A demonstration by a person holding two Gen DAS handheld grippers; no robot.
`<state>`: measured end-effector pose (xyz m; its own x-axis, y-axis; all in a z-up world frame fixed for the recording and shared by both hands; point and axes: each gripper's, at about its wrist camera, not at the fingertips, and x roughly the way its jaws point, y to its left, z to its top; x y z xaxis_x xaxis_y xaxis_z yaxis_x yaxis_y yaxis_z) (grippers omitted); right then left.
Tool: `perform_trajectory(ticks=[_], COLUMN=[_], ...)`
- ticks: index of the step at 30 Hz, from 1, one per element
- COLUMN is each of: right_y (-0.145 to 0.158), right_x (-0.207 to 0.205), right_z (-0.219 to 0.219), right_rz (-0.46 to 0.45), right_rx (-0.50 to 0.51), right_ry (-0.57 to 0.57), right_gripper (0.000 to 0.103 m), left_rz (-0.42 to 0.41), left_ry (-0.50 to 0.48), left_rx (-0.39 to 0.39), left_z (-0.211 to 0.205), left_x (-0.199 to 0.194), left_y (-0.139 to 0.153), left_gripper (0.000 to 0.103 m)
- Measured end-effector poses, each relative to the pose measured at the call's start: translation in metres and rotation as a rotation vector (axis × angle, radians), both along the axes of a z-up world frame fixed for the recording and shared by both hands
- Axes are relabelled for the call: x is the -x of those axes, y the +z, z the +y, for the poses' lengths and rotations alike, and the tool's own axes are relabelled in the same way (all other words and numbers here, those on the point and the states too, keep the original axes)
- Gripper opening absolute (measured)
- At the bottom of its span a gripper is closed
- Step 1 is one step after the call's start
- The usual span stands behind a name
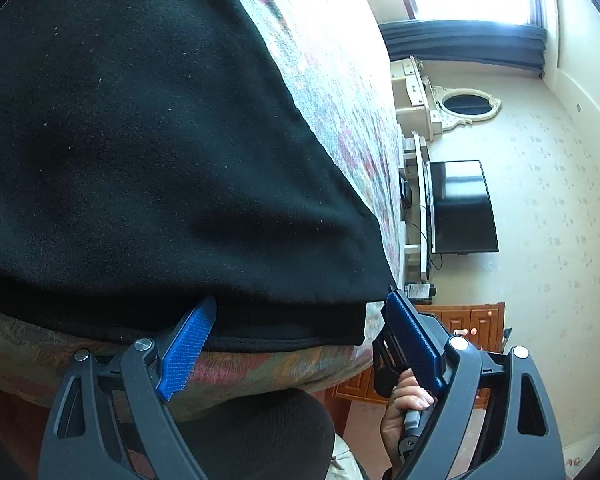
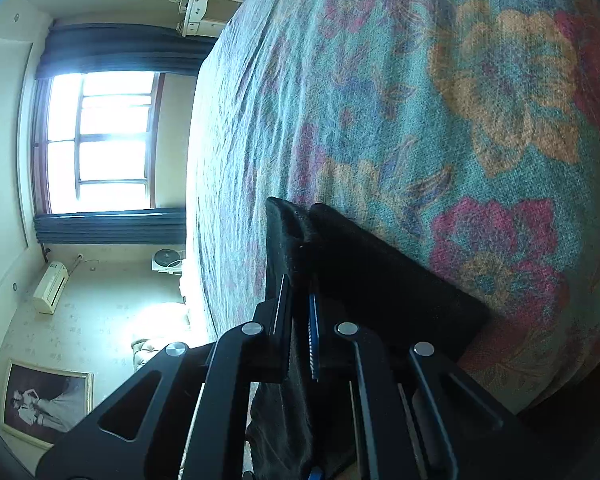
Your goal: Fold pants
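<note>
Black pants (image 1: 140, 160) lie spread on a floral bedspread (image 1: 332, 80), with a folded layered edge near the bed's front. In the left wrist view my left gripper (image 1: 300, 300) stands open at that edge; its blue pads (image 1: 188, 344) sit wide apart on either side of the fabric. At the pants' right corner a hand (image 1: 404, 400) holds the right gripper (image 1: 388, 352). Seen from the right wrist, my right gripper (image 2: 298, 296) is shut on a corner of the black pants (image 2: 364, 264), which stands up from the bedspread (image 2: 460, 100) between the fingers.
The bed's edge runs close to both grippers. Beyond it stand a television (image 1: 460, 208), a cream dresser with an oval mirror (image 1: 464, 104), a wooden cabinet (image 1: 460, 324) and a bright window (image 2: 100, 140) with dark curtains. A dark-clothed knee (image 1: 260, 424) is below the left gripper.
</note>
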<state>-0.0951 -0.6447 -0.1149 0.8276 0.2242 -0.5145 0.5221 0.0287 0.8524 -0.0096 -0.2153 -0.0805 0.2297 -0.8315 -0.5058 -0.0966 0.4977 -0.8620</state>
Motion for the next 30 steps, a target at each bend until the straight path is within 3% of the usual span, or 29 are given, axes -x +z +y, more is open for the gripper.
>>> perform_trajectory(ticks=[4,10,13,15,18,25,30], right_y=[0.009,0.014,0.013,0.009,0.002,-0.001,0.008], right_x=[-0.001,0.001,0.006,0.009,0.016,0.034,0.048], right_z=[-0.001,-0.002,0.0,-0.002,-0.004,-0.004,0.0], right_rz=[-0.021,-0.031,-0.03,-0.026,-0.018,-0.008,-0.017], right_rx=[-0.002,-0.009,-0.016,-0.022,-0.028,-0.032,-0.017], right_ry=[0.003,0.006,0.005,0.007,0.008,0.007,0.015], right_gripper=[0.007,0.007,0.007,0.007,0.007,0.007,0.007], left_rz=[-0.017,0.036,0.032,0.033,0.043,0.027,-0.036], left_ry=[0.042,0.094,0.098,0.089,0.071,0.051,0.023], left_rx=[-0.021,0.007,-0.054,-0.098,-0.148,-0.131,-0.139], left_z=[0.0,0.009,0.007,0.007,0.009,0.011,0.01], left_x=[0.006,-0.001,-0.002,-0.002,-0.002,0.0,0.011], left_y=[0.004,0.001,0.002,0.0,-0.006,-0.002,0.01], left_gripper=[0.086,0.084,0.062,0.038,0.015,0.012,0.012])
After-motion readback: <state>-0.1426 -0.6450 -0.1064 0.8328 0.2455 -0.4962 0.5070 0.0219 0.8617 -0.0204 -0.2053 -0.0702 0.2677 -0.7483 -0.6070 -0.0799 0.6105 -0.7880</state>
